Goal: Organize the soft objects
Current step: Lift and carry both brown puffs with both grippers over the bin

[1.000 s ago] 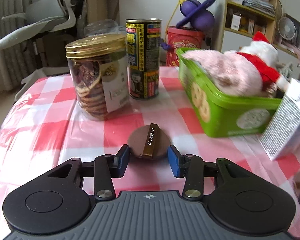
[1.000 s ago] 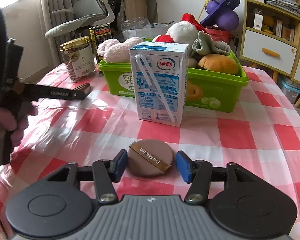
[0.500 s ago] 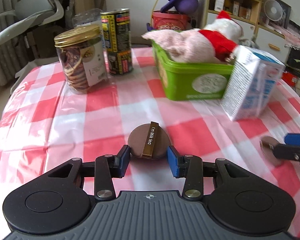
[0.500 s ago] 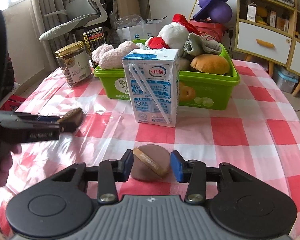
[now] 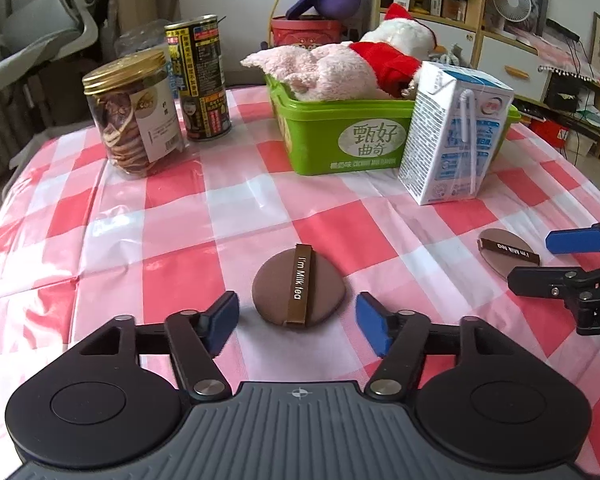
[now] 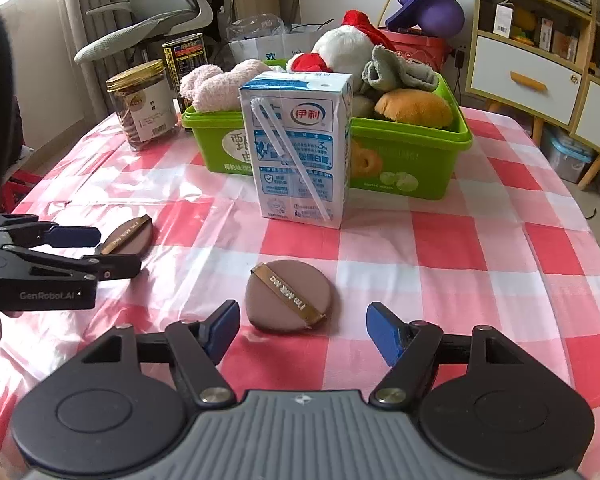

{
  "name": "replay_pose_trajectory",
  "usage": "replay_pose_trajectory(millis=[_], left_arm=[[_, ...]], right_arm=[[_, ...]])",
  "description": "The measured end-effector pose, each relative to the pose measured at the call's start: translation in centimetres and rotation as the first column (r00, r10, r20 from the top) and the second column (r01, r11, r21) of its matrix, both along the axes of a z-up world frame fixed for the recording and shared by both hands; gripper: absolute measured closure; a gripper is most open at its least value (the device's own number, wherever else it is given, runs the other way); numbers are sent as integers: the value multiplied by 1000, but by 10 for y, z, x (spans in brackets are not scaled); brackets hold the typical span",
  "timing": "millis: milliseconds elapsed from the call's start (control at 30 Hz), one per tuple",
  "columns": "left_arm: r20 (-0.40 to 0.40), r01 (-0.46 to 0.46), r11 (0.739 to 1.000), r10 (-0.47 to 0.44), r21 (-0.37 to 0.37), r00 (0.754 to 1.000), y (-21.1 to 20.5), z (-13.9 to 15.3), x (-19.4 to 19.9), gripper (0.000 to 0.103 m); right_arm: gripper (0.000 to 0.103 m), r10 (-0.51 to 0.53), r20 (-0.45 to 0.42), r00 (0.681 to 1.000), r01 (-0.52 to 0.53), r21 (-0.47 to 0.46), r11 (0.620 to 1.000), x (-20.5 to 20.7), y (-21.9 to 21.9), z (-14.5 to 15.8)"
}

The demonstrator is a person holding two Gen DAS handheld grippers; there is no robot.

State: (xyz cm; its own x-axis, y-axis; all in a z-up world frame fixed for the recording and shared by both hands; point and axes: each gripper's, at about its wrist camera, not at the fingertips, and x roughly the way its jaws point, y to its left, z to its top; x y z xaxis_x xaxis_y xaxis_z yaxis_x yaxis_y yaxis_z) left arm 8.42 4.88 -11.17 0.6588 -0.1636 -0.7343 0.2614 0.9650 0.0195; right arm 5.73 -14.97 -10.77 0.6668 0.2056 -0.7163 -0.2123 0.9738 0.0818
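Note:
Two brown round powder puffs with "I'm Milk tea" bands lie flat on the checked tablecloth. My left gripper is open, with one puff lying free between its blue fingertips. My right gripper is open too, with the other puff lying just ahead of its fingertips. Each gripper and its puff also show from the other side: the right one in the left wrist view, the left one in the right wrist view. A green bin behind holds plush toys.
A milk carton stands in front of the bin. A cookie jar and a tall can stand at the back left. An office chair, shelves and drawers surround the table.
Both grippers have lowered their puffs onto the tablecloth and opened, letting go of them. The left gripper has also swung right, toward the right gripper.

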Motion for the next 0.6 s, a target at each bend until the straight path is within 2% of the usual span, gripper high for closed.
replay_pose_trajectory(millis=[167,233,267,300,467,600], left_arm=[[-9,-8,999,7,-32,1000,3,-2,8,36],[-9,1,999,-1,-37,1000,1,-1,9,43],[-8,6,999,-6,-37,1000,0,0,10,48],[-7,11,999,-11,-35,1000,-2,0,10,50],[-6,23,999,-23,-32,1000,-8,1,12,64],[-20,23,999,-24,-38,1000,-10,3,14,66]], right_arm=[[46,18,0,1000,-18,-38,999,4,11,-5],[52,35,7,999,-34,-63,997,4,16,-5],[61,47,11,999,-46,-59,997,5,17,-5],[66,52,11,999,-52,-57,997,5,18,-4],[68,51,-2,999,-51,-45,998,7,16,-2],[69,30,-22,999,-29,22,999,9,8,3]])
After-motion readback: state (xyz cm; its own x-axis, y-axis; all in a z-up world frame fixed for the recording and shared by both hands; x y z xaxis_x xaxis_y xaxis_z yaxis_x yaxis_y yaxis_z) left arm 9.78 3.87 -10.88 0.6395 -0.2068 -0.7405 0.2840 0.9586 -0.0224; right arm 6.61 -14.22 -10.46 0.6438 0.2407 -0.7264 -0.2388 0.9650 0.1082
